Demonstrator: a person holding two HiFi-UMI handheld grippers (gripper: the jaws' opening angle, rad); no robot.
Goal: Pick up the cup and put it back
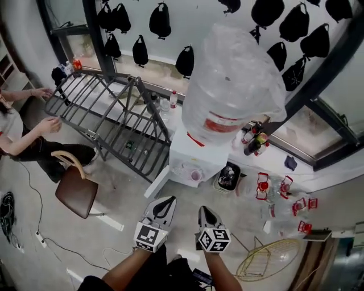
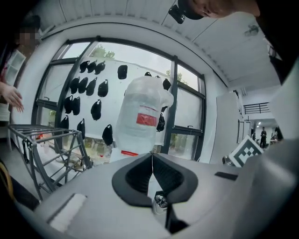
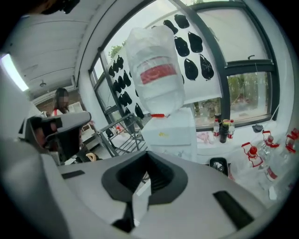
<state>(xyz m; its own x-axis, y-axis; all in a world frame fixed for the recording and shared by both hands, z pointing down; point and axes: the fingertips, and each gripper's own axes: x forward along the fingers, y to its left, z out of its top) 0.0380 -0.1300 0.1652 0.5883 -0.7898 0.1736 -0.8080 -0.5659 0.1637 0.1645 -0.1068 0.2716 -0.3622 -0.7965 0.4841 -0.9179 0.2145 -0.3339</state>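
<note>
Cup [image 1: 196,175] barely discernible, dispenser [image 1: 190,152] partly hidden

person [image 1: 10,132] cut off left, bags [image 1: 267,10] cut off top

A large clear water bottle [image 1: 230,79] sits upside down on a white dispenser [image 1: 196,162]. A grey metal rack [image 1: 108,116] stands left of it, with a brown chair [image 1: 75,192] nearby. Black bags [image 1: 160,20] hang across the window wall, and red-capped bottles [image 1: 263,186] cluster at the right.

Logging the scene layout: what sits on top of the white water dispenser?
A large upturned water bottle with a red label, draped in a clear plastic bag, sits on the dispenser. In the head view it covers most of the dispenser's top.
</note>
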